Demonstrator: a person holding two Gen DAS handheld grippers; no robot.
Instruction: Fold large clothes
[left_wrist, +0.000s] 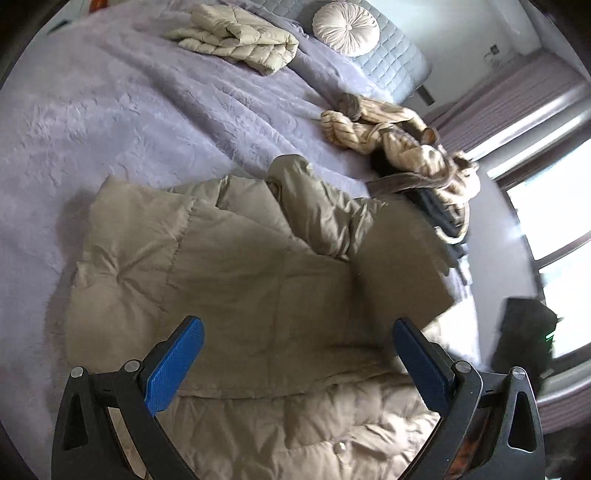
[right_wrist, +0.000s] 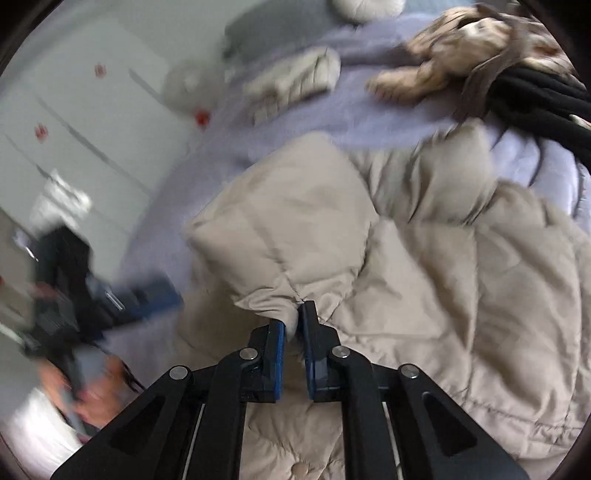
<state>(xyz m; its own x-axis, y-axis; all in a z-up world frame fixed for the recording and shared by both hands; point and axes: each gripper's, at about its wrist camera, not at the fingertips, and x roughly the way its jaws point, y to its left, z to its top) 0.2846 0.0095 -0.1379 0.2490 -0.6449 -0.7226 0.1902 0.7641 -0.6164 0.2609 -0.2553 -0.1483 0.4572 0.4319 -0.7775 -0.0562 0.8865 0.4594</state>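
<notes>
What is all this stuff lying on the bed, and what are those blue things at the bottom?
Puffer coat: one, beige, spread on the near part of the bed, being folded.
Folded jacket: one, cream, far side of the bed.
Pile of clothes: one heap, striped tan and black, right edge of the bed.
Round cushion: one, white, by the grey pillow.
Bed cover: one, lilac.
Left gripper: blue fingers wide open above the coat.
Right gripper: fingers shut on a coat fold.
</notes>
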